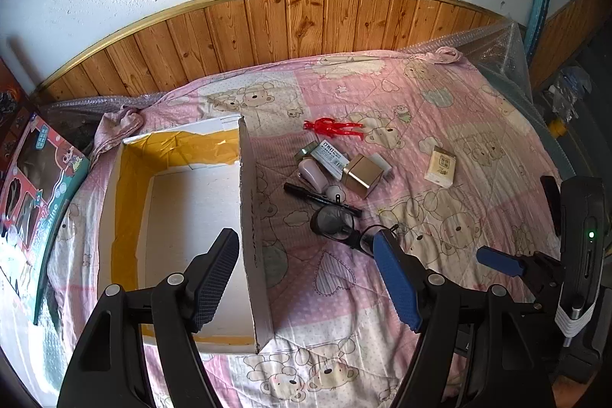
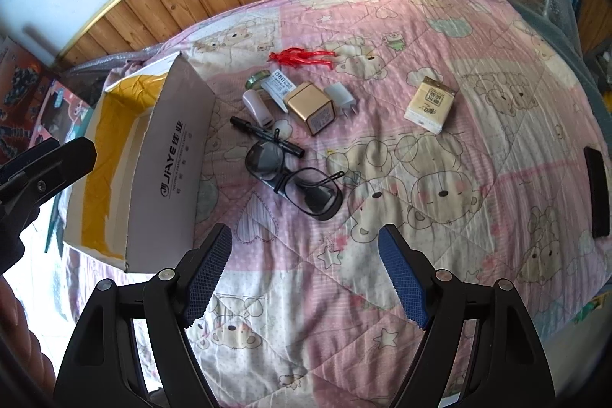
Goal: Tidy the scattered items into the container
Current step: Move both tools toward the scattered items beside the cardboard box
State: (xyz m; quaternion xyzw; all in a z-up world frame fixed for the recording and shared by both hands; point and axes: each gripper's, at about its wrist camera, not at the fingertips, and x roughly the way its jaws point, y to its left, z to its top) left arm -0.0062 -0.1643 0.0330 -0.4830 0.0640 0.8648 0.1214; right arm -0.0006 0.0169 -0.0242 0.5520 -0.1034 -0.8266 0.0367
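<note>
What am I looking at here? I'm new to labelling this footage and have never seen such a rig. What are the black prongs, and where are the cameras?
The black prongs with blue pads are two hand-held grippers, one in each of a person's hands. Each carries a wide-angle camera looking along its fingers, which is why the room looks curved. One picture comes from the left gripper, over an open cardboard box; the other from the right gripper. Both are open and hold nothing. On the pink bear-print quilt lie eyeglasses, a black pen, a gold cube-shaped box, a white charger plug, a red toy figure, a tissue pack and some smaller things.
</note>
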